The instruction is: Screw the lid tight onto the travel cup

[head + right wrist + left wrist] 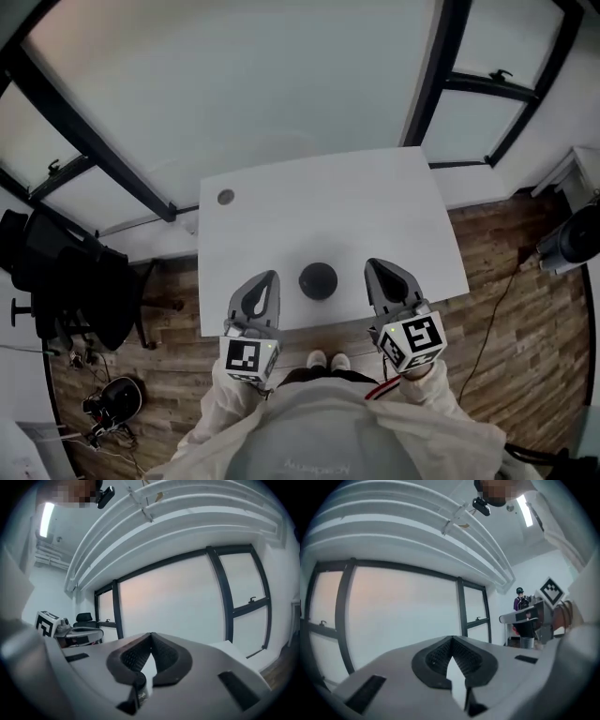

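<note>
**Travel cup on the white table, both grippers clenched and empty.**
Left gripper is at its 9 o'clock, right gripper at 3 o'clock. Probably best: one braces the body, the other turns squarely.

A white table has a smooth, matt top, with a small grey disc of plastic look set into it. The travel cup looks dark and matt, with a faint sheen. The floor is brown wood-look planking with visible grain. The left gripper and right gripper have smooth, matt grey plastic shells. Their inner pads are black, finely ribbed and rubbery-looking. The person's sleeves are pale, creased cloth. The window frames are dark and matt, and the panes are frosted.
</note>
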Tool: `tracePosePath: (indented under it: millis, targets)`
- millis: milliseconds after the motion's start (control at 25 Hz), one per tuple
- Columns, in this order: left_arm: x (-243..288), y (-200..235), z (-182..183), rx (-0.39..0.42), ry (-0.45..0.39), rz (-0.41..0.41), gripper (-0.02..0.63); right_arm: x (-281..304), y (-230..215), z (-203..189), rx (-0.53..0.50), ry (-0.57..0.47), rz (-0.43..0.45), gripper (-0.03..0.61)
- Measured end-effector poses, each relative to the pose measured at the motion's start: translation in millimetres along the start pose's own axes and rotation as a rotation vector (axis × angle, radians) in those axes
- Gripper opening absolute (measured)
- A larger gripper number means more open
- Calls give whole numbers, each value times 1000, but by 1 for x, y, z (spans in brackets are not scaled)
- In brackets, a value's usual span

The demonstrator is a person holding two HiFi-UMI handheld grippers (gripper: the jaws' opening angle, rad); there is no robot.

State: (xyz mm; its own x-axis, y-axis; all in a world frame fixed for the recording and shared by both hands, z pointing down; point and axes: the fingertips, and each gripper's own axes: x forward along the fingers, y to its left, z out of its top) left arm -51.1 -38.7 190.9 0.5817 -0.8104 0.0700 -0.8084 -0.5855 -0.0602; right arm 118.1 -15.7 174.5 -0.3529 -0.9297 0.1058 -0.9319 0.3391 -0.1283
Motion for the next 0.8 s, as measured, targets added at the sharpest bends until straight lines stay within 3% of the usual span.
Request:
tracePosePath:
  millis: [80,240,800]
  targets:
    - [-1,-1,5,14,14,30,8,-6,1,3,9,-10,-9,22]
    - [-7,-1,15,-36,4,56,8,-13,3,4,20,-3,-20,21]
    - [-7,7,21,-12,6,70,8,-7,15,4,6,7,-4,21]
